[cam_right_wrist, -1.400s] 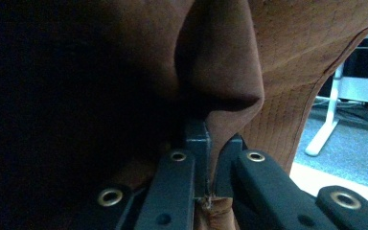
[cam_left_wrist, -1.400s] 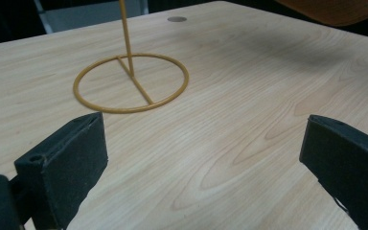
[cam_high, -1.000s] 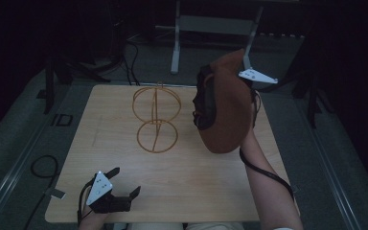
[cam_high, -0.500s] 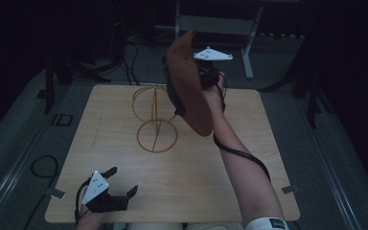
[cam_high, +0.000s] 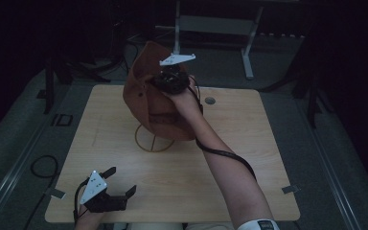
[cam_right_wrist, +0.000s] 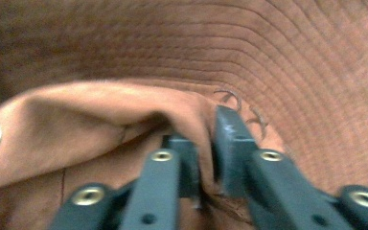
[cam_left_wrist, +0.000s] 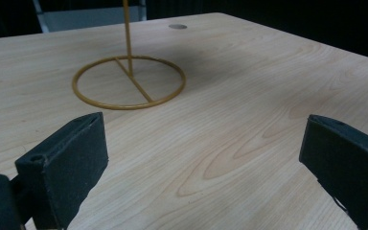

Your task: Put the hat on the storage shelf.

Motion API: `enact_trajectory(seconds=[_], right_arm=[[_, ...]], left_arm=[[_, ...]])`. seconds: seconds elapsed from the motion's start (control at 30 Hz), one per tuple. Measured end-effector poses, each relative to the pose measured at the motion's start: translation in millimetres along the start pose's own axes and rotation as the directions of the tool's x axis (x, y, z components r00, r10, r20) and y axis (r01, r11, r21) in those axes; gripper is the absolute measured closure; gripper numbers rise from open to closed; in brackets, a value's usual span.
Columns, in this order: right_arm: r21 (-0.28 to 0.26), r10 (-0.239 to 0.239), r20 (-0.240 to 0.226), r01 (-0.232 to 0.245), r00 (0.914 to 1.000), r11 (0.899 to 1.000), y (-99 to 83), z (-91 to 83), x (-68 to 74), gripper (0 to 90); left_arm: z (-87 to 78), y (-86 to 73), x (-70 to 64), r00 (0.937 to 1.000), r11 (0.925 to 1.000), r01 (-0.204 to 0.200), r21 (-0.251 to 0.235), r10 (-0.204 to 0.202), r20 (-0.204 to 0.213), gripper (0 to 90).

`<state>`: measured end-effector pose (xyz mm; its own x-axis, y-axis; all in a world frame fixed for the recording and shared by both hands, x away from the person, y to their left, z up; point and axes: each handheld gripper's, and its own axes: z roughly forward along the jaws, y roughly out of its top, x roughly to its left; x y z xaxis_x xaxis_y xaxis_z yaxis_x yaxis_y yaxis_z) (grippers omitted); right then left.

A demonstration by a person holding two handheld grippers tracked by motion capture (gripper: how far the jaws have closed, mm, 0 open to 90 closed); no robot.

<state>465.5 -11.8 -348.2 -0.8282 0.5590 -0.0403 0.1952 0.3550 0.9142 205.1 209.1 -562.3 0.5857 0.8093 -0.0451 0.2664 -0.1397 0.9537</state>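
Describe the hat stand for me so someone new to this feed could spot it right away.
Start at the light wooden table and look to its middle. There a thin gold wire stand rests on a flat ring base crossed by one bar, with a slim post rising from it. The brown hat, pinched by the right gripper, hangs over its top.

No text, label or number can be read on anything here

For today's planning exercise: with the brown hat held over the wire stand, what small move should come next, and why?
Probably lower the hat straight down. The right tool is shut on a fold of its fabric, holding it above the stand's ring base, so the stand's upper part is hidden behind it. The left tool rests open near the table edge.
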Motion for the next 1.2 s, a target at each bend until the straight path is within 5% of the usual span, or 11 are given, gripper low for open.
enact_trajectory(seconds=[0.23, 0.37, 0.5, 0.53, 0.73, 1.2], right_arm=[[-0.01, 0.05, -0.084, -0.051, 0.9952, 0.999, -5.3, 8.0, 1.7, 41.4], [-0.012, 0.006, -0.083, -0.007, 0.9965, 1.0, -4.9, 13.2, 9.6, 28.9], [0.023, -0.108, -0.006, 0.108, 0.9941, 0.994, -9.0, 26.6, 19.8, 16.4], [0.029, -0.143, 0.017, 0.143, 0.9896, 0.989, -11.8, 29.8, 22.4, 14.9], [0.006, -0.185, 0.021, 0.185, 0.9826, 0.983, -19.8, 33.2, 22.3, 11.9], [-0.021, -0.196, -0.036, 0.195, 0.98, 0.981, -25.9, 5.5, 13.3, 13.2]], left_arm=[[1.4, -1.1, -0.5, 0.9999, 1.0, 0.002, 0.005, -0.002, 0.011, 3.7], [2.0, -1.6, 0.2, 0.9999, 0.9999, 0.007, 0.01, -0.007, 0.015, 3.8], [2.3, -1.8, -0.2, 0.9999, 0.9999, 0.006, 0.01, -0.006, 0.016, 3.8], [2.0, -1.8, -0.3, 0.9999, 0.9999, 0.006, 0.009, -0.006, 0.015, 3.7], [2.3, -2.6, -0.4, 0.9998, 0.9999, 0.01, 0.011, -0.01, 0.019, 3.7], [3.0, -3.4, 0.0, 0.9998, 0.9998, 0.013, 0.015, -0.013, 0.013, 3.7]])
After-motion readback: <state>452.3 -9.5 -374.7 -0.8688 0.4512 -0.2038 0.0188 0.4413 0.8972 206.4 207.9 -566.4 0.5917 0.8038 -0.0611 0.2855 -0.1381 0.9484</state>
